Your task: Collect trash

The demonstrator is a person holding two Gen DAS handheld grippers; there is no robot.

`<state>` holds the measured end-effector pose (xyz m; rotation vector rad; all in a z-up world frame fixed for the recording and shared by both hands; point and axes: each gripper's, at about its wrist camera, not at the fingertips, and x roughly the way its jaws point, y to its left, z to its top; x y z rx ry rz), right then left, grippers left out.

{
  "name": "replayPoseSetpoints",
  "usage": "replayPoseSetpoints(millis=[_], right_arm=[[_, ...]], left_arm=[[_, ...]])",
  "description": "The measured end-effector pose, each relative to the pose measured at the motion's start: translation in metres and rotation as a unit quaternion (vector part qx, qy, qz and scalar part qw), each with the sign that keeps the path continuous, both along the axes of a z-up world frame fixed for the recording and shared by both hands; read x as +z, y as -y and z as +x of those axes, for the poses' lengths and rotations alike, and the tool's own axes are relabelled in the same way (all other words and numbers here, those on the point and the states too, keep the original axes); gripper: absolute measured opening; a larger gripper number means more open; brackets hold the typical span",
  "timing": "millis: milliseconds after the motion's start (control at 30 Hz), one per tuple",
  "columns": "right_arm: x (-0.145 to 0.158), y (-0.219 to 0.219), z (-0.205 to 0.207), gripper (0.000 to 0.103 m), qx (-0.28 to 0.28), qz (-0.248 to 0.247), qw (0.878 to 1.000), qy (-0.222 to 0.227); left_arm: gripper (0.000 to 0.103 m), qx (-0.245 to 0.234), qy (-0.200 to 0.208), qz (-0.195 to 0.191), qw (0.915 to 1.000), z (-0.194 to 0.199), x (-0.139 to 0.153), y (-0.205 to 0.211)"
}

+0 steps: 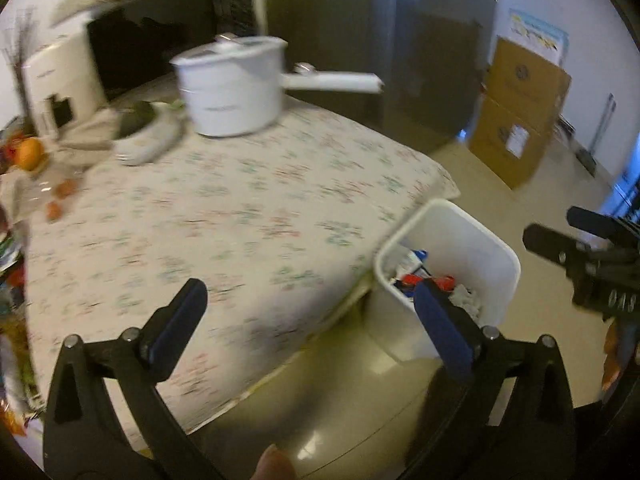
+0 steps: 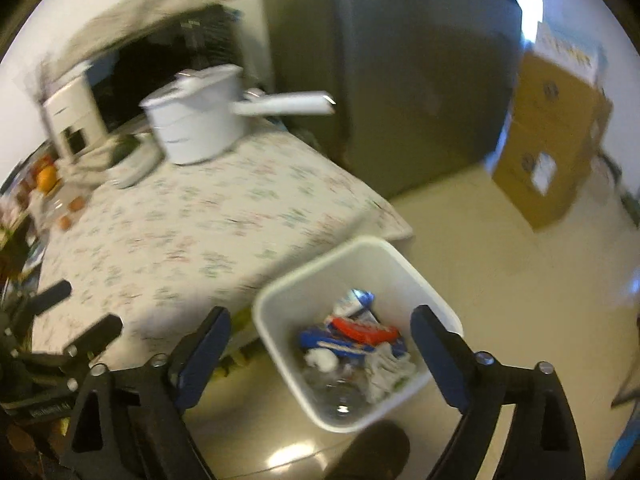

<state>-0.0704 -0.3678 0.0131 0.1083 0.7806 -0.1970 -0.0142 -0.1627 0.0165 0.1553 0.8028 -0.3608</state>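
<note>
so, from the left wrist view the task looks far along, as i judge it: the white bin (image 1: 448,276) stands on the floor just beside the near right corner of the table (image 1: 224,216), and it already holds wrappers and crumpled paper (image 1: 424,280), while the flowered cloth in the middle of the table shows no litter. the left gripper (image 1: 308,304) has its jaws wide apart and nothing is between them; its right finger crosses in front of the bin's rim, its left finger is over the cloth. at the far left edge some coloured things lie, too blurred to say if they are trash, so maybe a little is left. a white pot (image 1: 232,92) stands at the far side. in the right wrist view the bin (image 2: 280,340) is near and a little below the right gripper (image 2: 320,324), whose jaws are also spread wide and empty, one on each side of the bin opening. inside i see a red and blue wrapper (image 2: 352,334), white paper and something clear. the other gripper shows at the near left, over the table edge.
</note>
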Motion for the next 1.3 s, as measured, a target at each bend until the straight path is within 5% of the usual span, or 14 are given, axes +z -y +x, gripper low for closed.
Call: replayPoseSetpoints(millis=[233, 433, 1300], right_arm=[[0.028, -0.062, -0.025, 0.103, 0.037, -0.058, 0.995, 0.069], [0.037, -0.075, -0.025, 0.103, 0.039, -0.063, 0.992, 0.099], [0.039, -0.094, -0.017, 0.103, 0.048, -0.067, 0.991, 0.108]], left_arm=[[0.103, 0.042, 0.084, 0.003, 0.9955, -0.033, 0.032, -0.043], [0.103, 0.065, 0.103, 0.000, 0.9925, -0.038, 0.035, -0.065], [0.103, 0.114, 0.103, -0.037, 0.9875, -0.040, 0.036, -0.090]])
